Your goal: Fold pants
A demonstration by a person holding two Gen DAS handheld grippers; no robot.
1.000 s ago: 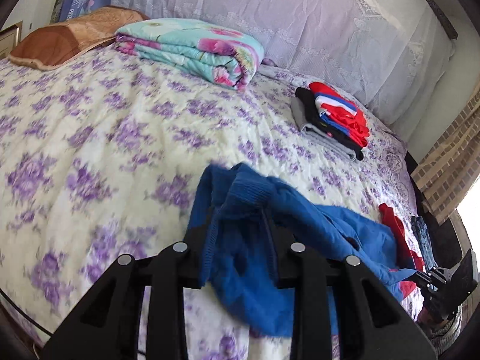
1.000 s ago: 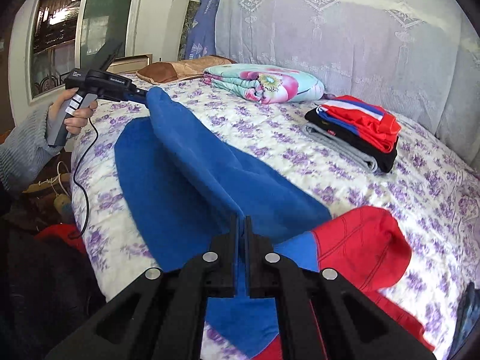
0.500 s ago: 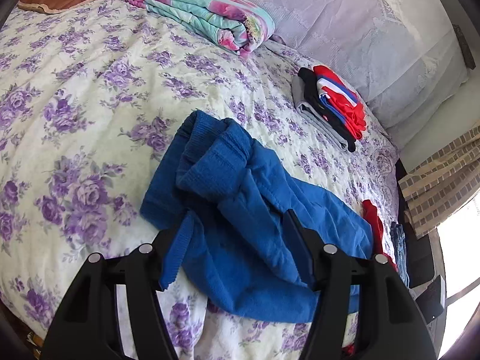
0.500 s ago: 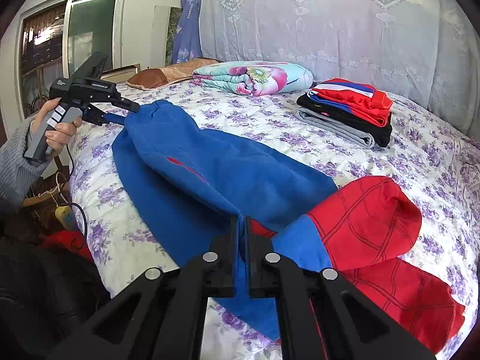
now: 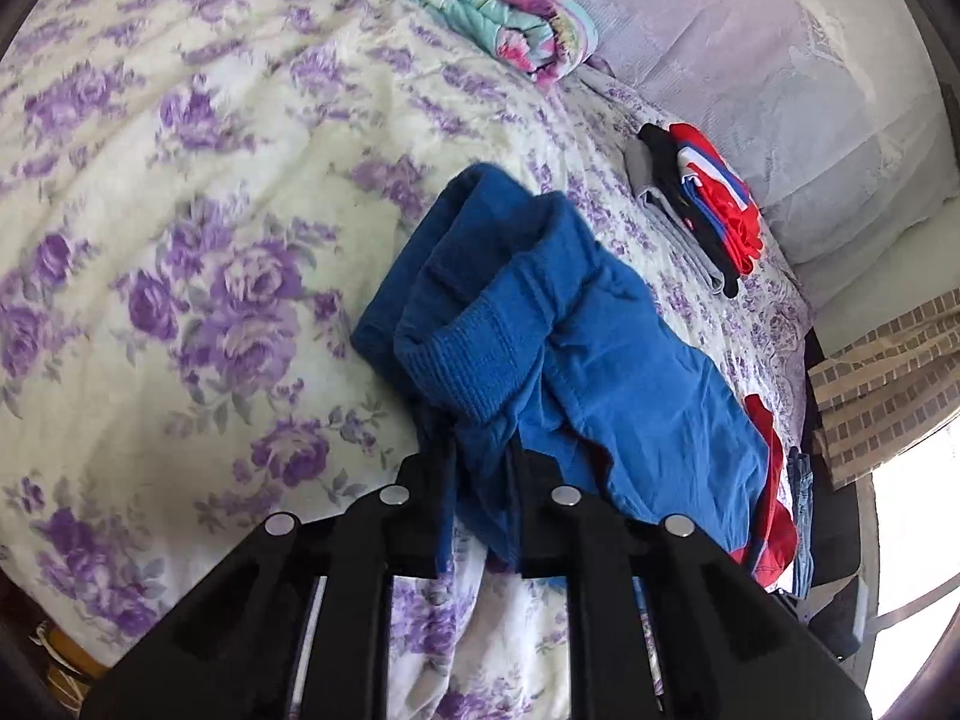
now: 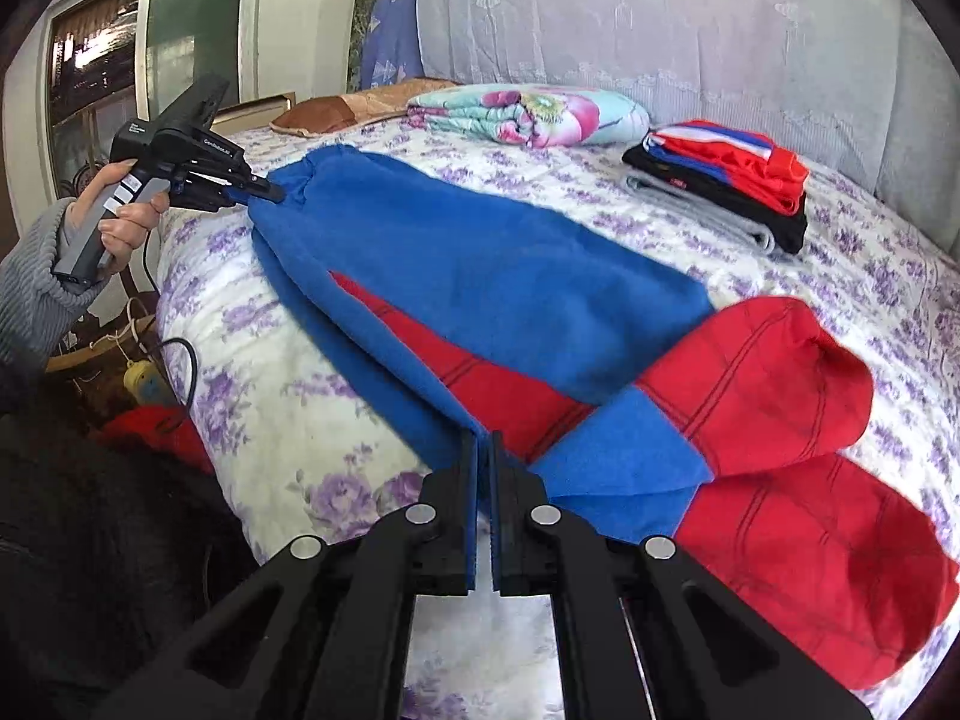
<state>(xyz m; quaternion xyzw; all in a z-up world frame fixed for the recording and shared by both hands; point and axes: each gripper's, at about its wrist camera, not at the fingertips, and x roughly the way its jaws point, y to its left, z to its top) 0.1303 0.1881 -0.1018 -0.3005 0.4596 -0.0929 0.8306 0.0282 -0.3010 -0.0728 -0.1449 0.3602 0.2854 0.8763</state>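
Observation:
Blue and red pants [image 6: 480, 276] lie stretched across the flowered bed, waistband at the left, red leg ends at the right. My left gripper [image 5: 480, 450] is shut on the blue waistband edge [image 5: 474, 360]; it also shows in the right wrist view [image 6: 264, 189], held by a hand. My right gripper [image 6: 485, 450] is shut on the blue fabric edge near the crotch, at the bed's near side. In the left wrist view the pants [image 5: 600, 372] run bunched away toward the right.
A stack of folded clothes [image 6: 720, 174] sits at the far right of the bed, also in the left wrist view [image 5: 702, 204]. A folded floral blanket [image 6: 528, 111] and a brown pillow [image 6: 336, 111] lie by the headboard. A window [image 6: 138, 42] is left.
The left gripper opened half a second ago, then closed on the waistband again. The pants have been lowered and pulled flatter on the bed, showing red panels.

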